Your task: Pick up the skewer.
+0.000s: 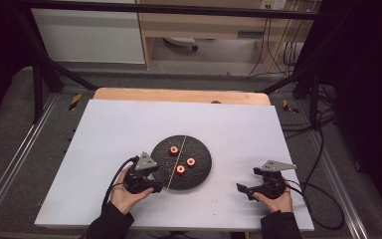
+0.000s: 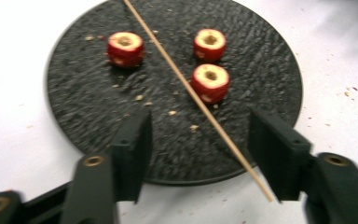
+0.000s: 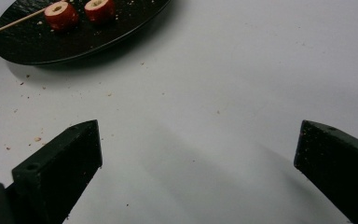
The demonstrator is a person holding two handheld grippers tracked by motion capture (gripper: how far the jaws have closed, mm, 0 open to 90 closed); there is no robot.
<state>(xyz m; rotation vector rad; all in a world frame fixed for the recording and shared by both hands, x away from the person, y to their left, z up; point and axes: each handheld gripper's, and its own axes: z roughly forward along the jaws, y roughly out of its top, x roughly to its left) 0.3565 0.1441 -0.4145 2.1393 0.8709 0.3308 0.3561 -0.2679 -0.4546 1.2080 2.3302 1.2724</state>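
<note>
Lying between the left claw [image 2: 200, 154] jaws, untouched: skewer [image 2: 193, 95].

You are working at a white table top [image 1: 129, 129] lying over a wooden board [image 1: 179, 94] whose far edge is showing. Grey carpet [image 1: 10, 129] is covering the floor around you, with metal rails [image 1: 10, 169] running along both sides. Ahead, a white cabinet [image 1: 89, 35] and a wooden desk [image 1: 204, 25] are standing, cables [image 1: 278, 50] hanging beside them. Black frame bars [image 1: 169, 9] are crossing overhead, and the far right is lying in darkness.
</note>
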